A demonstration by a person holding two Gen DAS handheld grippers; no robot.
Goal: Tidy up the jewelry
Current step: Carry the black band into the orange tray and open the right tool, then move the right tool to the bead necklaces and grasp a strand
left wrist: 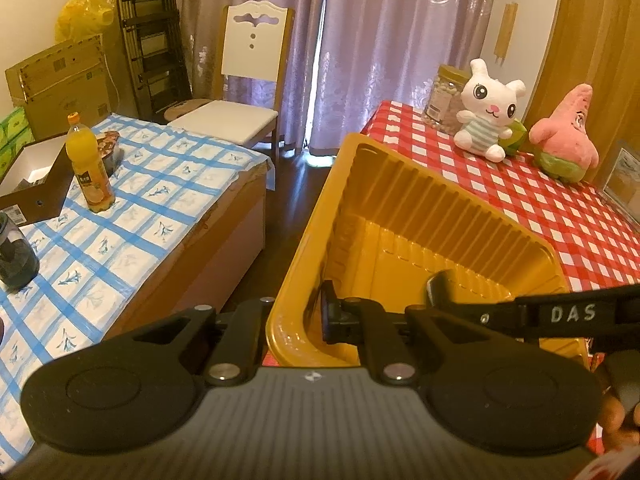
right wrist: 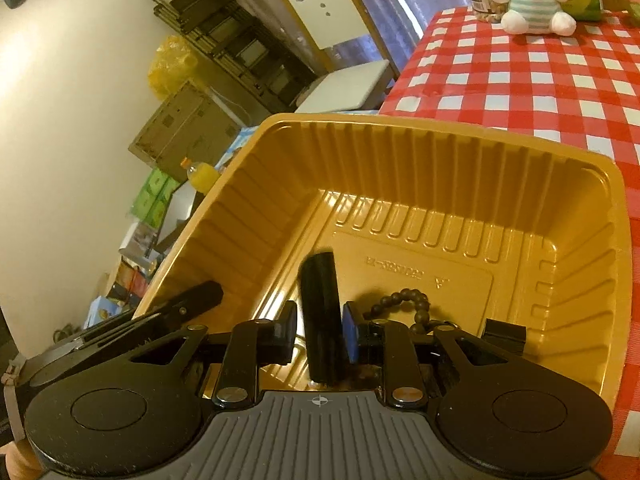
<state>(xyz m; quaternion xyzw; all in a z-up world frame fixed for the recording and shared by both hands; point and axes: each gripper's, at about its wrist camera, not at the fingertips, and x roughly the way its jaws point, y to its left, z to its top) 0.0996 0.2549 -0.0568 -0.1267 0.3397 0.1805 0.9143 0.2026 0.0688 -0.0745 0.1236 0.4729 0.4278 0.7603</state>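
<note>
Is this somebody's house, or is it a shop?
Most likely a room in someone's home. Long lilac curtains hang at the back, a white rabbit plush toy sits on the table with the red-and-white checked cloth, and a white wooden dining chair stands nearby.

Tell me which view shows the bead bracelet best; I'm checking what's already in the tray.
The right wrist view: the bead bracelet lies on the floor of the yellow tray, partly behind the right gripper. The left wrist view shows the tray but no bracelet.
</note>
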